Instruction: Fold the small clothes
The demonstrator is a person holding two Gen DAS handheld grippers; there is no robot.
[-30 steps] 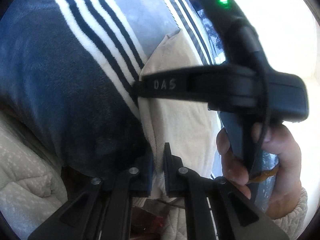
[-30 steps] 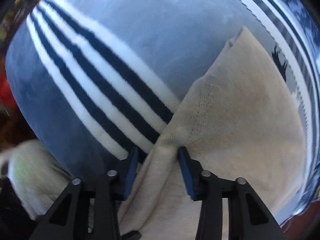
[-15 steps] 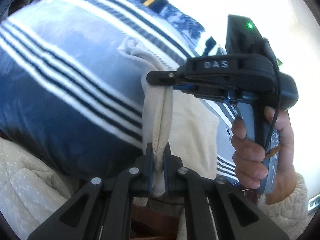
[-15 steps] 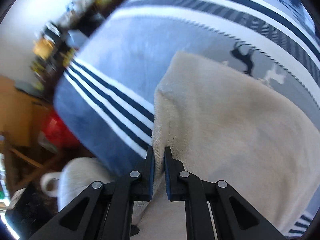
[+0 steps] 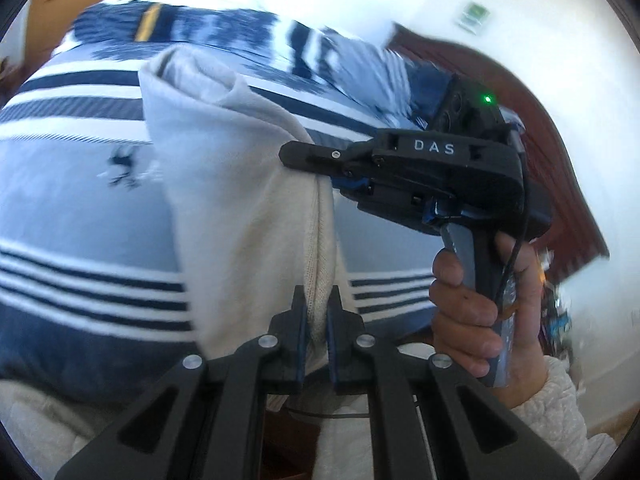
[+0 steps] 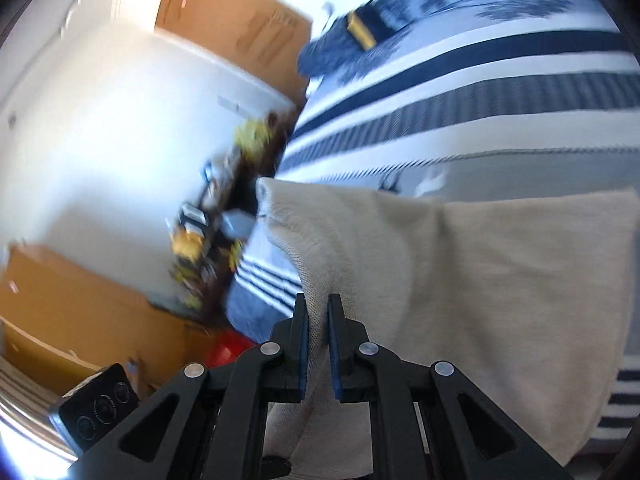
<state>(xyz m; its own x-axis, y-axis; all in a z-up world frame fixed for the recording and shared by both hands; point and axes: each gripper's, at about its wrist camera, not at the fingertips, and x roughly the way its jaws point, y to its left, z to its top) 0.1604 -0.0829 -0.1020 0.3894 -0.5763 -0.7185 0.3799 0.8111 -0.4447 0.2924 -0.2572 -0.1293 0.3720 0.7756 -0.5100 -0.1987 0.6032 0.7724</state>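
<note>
Compared with one second ago: right gripper [image 6: 318,344] then stood with pads apart over the cream garment [image 6: 480,280], now clamped narrow on a fold of its edge. Left gripper [image 5: 316,332] already pinched narrow on the same cloth then, and the same now. Garment then lying flat on the striped blue blanket [image 5: 80,208]; now lifted off it, hanging between the two tools, with the blanket farther below and the room's walls in sight. Background blurred in both views.

Only in the left wrist view: the right gripper seen from the side, black body marked "DAS", a green light on top, its tip biting the upper edge of the garment; the right hand [image 5: 476,300] wrapped around the handle, fingers curled, a cream knitted sleeve [image 5: 560,396] at the wrist; a dark wooden headboard [image 5: 540,152] behind.

Only in the right wrist view: brown cardboard boxes [image 6: 72,312] against a white wall, a cluttered shelf with yellow items [image 6: 208,240], something red [image 6: 230,350] on the floor, and a black camera block [image 6: 100,404] at the lower left. Garment here spread wide to the right of the pads, draped down over the blanket's stripes.

Pose: both tools pointing slanted downward, close to each other, right one crossing in front of the left.
</note>
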